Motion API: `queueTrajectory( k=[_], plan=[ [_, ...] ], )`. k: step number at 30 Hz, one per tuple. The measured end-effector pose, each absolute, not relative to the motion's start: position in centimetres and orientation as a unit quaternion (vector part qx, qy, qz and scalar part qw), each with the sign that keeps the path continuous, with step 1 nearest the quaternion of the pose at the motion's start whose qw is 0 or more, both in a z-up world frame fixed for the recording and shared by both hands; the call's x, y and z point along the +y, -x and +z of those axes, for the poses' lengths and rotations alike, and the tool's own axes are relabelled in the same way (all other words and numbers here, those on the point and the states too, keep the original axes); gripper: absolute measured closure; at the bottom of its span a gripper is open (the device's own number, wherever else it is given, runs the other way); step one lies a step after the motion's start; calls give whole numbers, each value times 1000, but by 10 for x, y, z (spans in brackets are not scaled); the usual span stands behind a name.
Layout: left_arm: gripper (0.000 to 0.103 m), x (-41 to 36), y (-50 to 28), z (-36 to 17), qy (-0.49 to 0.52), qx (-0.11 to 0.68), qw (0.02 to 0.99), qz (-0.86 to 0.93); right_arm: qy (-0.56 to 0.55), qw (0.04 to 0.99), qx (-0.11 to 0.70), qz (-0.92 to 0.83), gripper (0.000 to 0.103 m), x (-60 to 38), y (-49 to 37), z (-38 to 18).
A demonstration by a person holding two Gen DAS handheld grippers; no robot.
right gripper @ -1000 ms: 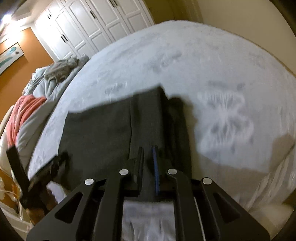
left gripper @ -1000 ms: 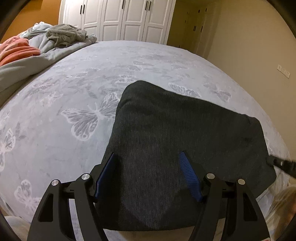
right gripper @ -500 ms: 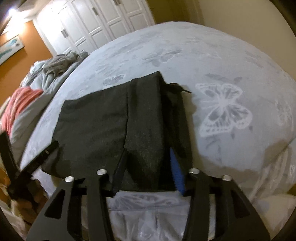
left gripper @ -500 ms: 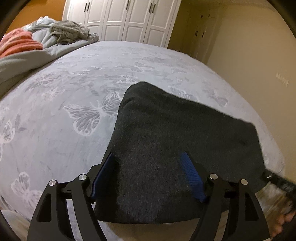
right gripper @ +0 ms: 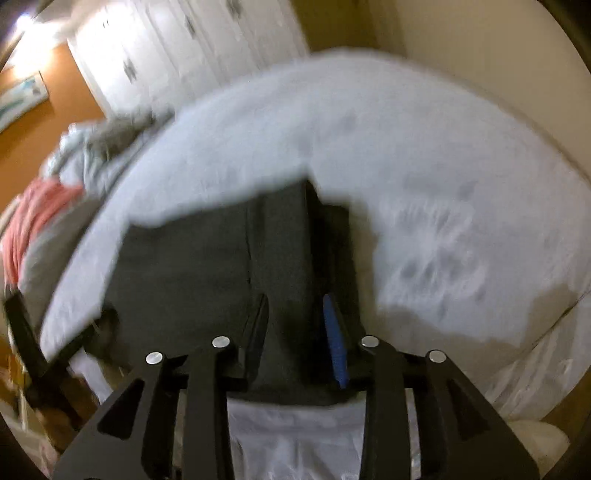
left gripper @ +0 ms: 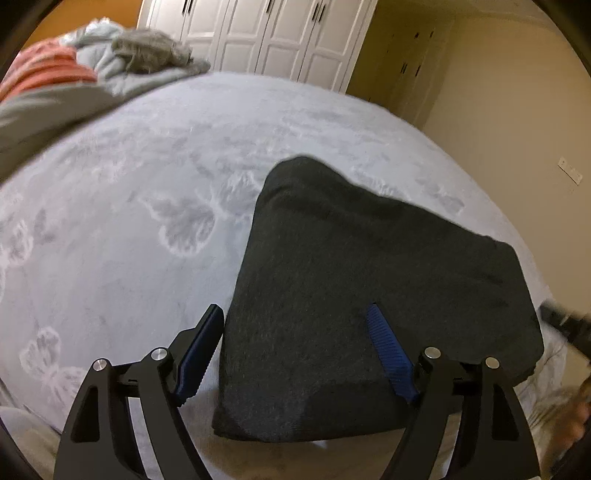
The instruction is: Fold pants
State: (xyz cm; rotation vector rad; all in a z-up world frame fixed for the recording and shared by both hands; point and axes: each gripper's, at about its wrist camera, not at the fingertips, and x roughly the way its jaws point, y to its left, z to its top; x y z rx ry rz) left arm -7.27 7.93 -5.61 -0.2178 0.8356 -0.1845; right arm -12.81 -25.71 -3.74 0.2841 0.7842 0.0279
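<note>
On the bed (left gripper: 110, 229), near its front edge, the pants (left gripper: 369, 295) lie folded into a dark, roughly square stack on the pale butterfly-print cover.

My left gripper (left gripper: 295, 354) hangs over the stack's near left corner. Its jaws are spread wide and opening, with nothing pinched: the left finger is just off the cloth's left edge, over the cover, and the right finger (left gripper: 388, 354) sits above the dark fabric. The corner of the stack lies between them, loose.

My right gripper (right gripper: 297, 332) is at the other side of the pants (right gripper: 207, 266). This view is blurred. Its jaws stand partly apart and are closing, and a folded band of the dark cloth runs between the blue pad (right gripper: 334, 339) and the black finger; I cannot tell whether the pads touch it, and it looks ungripped.

Far back on the bed are a grey quilt (left gripper: 55, 110), something orange-red (left gripper: 40, 70) and a crumpled grey garment (left gripper: 151, 50). White wardrobe doors (left gripper: 280, 33) stand behind.
</note>
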Motion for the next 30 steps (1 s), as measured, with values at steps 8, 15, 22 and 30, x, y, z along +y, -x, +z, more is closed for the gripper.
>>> queueTrajectory(
  k=[8, 15, 22, 30],
  plan=[
    [24, 81, 72, -59, 110, 409, 902, -88, -67, 906, 417, -6, 73, -232, 76, -70],
    [23, 76, 71, -59, 100, 408, 903, -90, -91, 922, 376, -20, 36, -230, 112, -40],
    [21, 72, 72, -60, 87, 404, 907, -85, -107, 906, 408, -11, 82, -233, 126, -65],
    [20, 74, 73, -59, 95, 402, 906, -88, -132, 915, 380, -19, 80, -248, 132, -48]
  ],
)
